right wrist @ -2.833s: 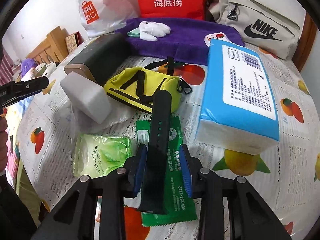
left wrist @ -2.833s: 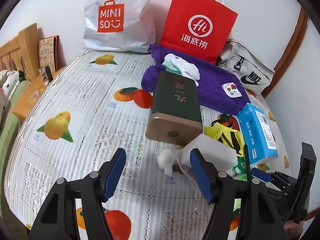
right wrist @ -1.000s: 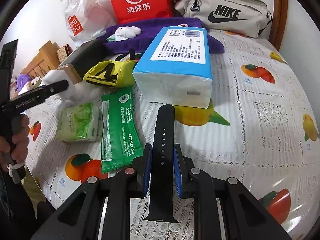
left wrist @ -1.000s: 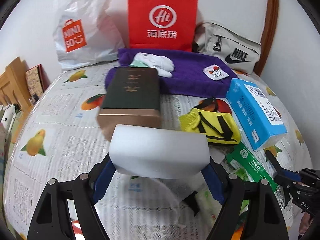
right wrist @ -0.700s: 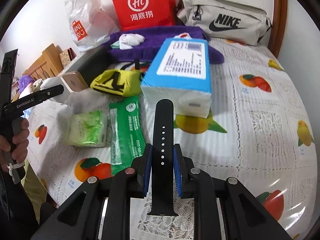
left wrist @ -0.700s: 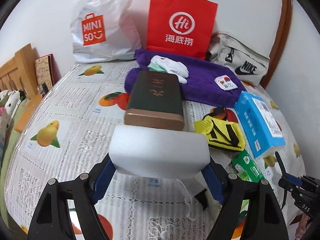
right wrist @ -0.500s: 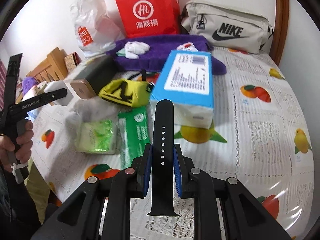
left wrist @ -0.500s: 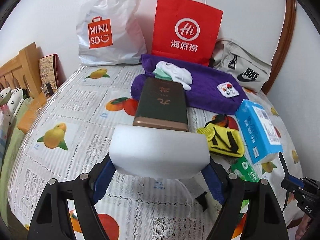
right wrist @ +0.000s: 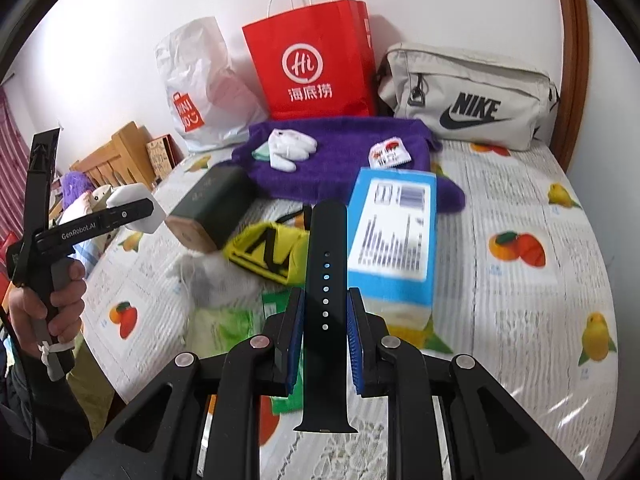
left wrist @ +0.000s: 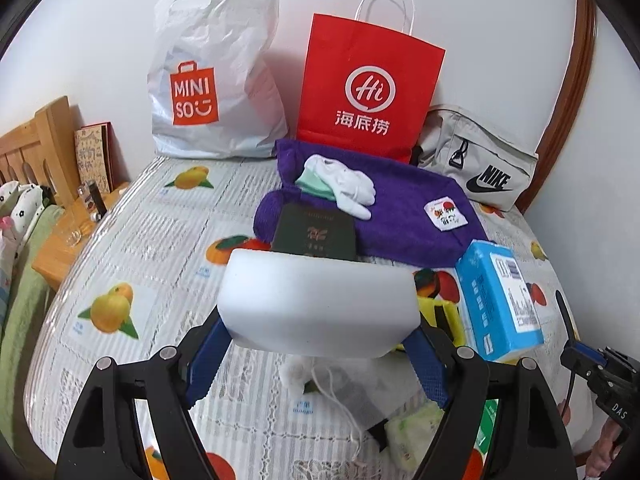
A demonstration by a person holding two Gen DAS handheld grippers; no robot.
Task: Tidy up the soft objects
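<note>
Here my left gripper (left wrist: 318,354) is spread wide and clamped on a white foam block (left wrist: 320,304), one blue pad against each end, with the block lifted clear of the bed (left wrist: 160,240). My right gripper (right wrist: 323,340) is nearly closed, its pads pinching a black watch strap (right wrist: 325,280) that stands up lengthwise between them, also off the cover.

Below the foam block, on the fruit-printed cover near the front edge of the bed, lie a white drawstring pouch (left wrist: 320,372) and a pale green wipes pack (left wrist: 416,436); in the right wrist view a green sachet (right wrist: 288,398) shows partly behind my fingers. Just beyond the block sits a dark green box (left wrist: 314,234) with its far end against the purple towel (left wrist: 400,216). The towel is spread toward the head edge of the bed and carries white socks (left wrist: 344,184) and a small printed packet (left wrist: 446,212). A yellow pouch with black straps (right wrist: 268,252) lies between the green box and the blue tissue pack (right wrist: 394,236), which sits nearer the right edge.

Along the wall at the head of the bed stand a white Miniso bag (left wrist: 212,76), a red paper bag (left wrist: 368,92) and a grey Nike bag (left wrist: 480,164), side by side. A wooden headboard (left wrist: 36,140) stands off the left edge.
</note>
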